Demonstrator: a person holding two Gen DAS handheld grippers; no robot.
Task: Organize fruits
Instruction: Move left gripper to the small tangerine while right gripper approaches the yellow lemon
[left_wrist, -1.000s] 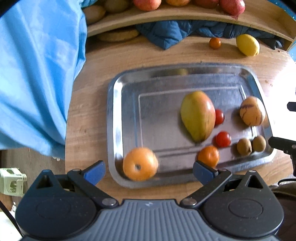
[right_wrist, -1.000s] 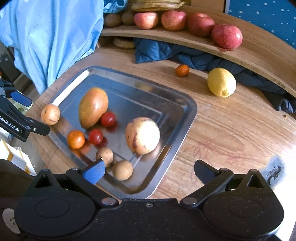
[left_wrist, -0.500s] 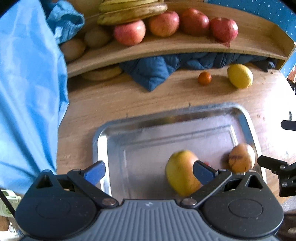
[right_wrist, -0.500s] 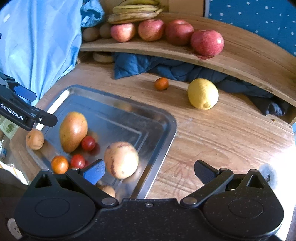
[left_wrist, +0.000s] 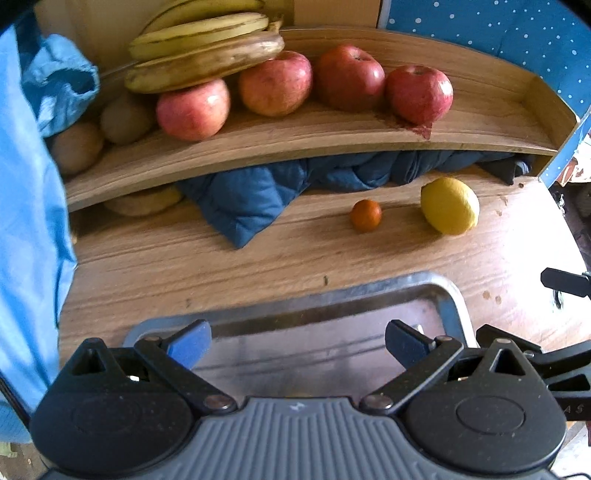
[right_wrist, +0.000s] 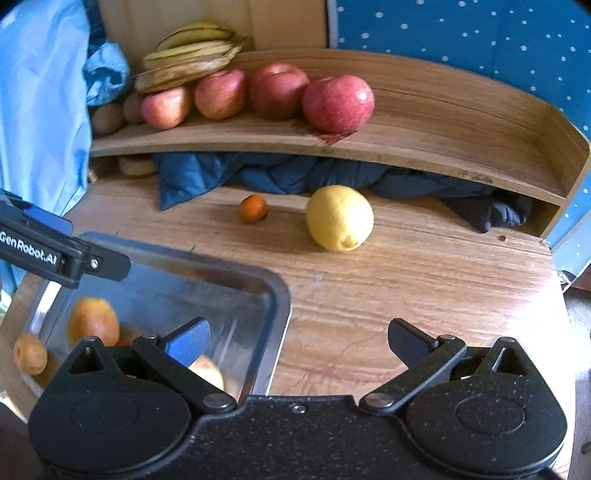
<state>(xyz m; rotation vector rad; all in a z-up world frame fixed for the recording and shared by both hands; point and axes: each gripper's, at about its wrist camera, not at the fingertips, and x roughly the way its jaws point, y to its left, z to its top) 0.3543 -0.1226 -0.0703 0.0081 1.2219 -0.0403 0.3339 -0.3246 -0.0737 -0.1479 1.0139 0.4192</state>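
The left gripper (left_wrist: 297, 341) hangs spread and empty over the shiny steel tray (left_wrist: 452, 306). Past its rim, on grained wood, sit a small round tangerine (right_wrist: 252, 208) and dimpled oval lemon (right_wrist: 340, 218). The right gripper (right_wrist: 298, 341) gapes, unladen.

The right gripper (right_wrist: 297, 341) hangs with its jaws spread wide and nothing between them, above the wooden table (right_wrist: 424, 295) beside the far right corner of a metal tray (right_wrist: 273, 291). In the tray lie a mango (right_wrist: 94, 321) and a small brownish fruit (right_wrist: 30, 353), with another pale fruit (right_wrist: 208, 373) partly hidden behind the blue finger (right_wrist: 188, 339). The left gripper (right_wrist: 62, 254) reaches in over the tray's left side. Beyond the tray, a lemon (right_wrist: 340, 218) and a small orange fruit (right_wrist: 253, 208) sit apart on the table, in front of a dark blue cloth (right_wrist: 280, 173). On the curved shelf (right_wrist: 424, 122) above rest four red apples (right_wrist: 338, 103) and bananas (right_wrist: 188, 62).
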